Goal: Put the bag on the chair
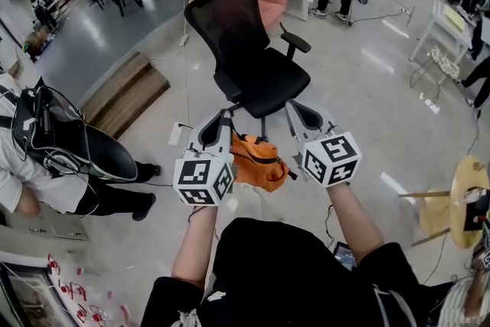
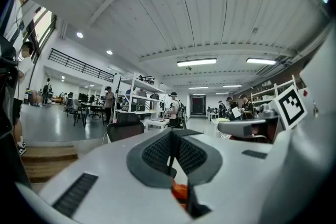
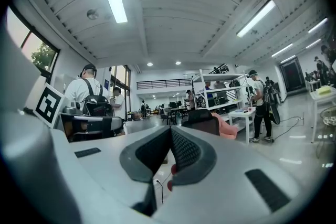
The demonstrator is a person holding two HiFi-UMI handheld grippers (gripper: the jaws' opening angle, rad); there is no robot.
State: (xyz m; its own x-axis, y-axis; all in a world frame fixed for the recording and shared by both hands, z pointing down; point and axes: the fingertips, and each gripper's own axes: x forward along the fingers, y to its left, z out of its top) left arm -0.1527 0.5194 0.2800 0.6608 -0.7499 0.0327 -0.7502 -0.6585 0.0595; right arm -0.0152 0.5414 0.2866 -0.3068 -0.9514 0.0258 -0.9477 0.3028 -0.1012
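Nearest the person, the left gripper and the right gripper are held side by side, pointing forward. Both pairs of jaws are clenched on the bag, each apparently pinching a thin part of its top. This shares the load, so the bag hangs slung between them, seemingly clear of the floor. The bag is small, soft and orange, crumpled and slack, with some dark trim. Just beyond it, at 12 o'clock, stands the black mesh chair. Its seat is bare and turned toward the person, well placed to receive the bag.
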